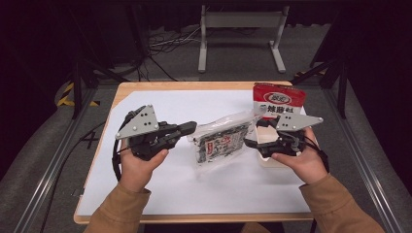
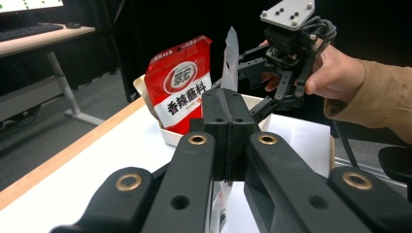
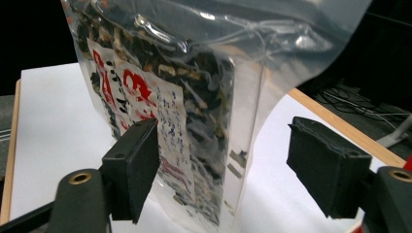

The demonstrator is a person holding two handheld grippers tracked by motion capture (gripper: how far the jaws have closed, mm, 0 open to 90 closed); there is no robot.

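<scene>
1. Hanging between the two claws over the white counter (image 1: 160, 194), the clear bag (image 1: 221, 138) of dark dried contents is the thing in hand; its left edge is pinched in the left claw (image 1: 190, 127), whose jaws are pressed fully together on the plastic.

2. Reading the left gripper view, the thin film of the bag rises above the closed pads and also trails below them, so the grip sits on a flat seam and not on the filled body.

3. Looking along the right claw (image 3: 223, 170), its jaws stand wide apart with the bag's lower corner between them; neither pad (image 3: 138, 165) presses on the plastic, so it holds nothing.

4. Judging from the high view, the bag's long axis runs from the left claw up and to the right toward the red pouch (image 1: 278, 101), which stands in a shallow white tray (image 1: 266, 160) at the right of the counter. The right claw (image 1: 252, 143) is nearer the tray and the bag's free end.

5. Describing the bag: transparent, crinkled and glossy, with a white label (image 3: 160, 121) bearing red and dark print, and its empty top part folded over. It looks light and floppy, and I judge it would sag or swing if moved by one edge.
</scene>
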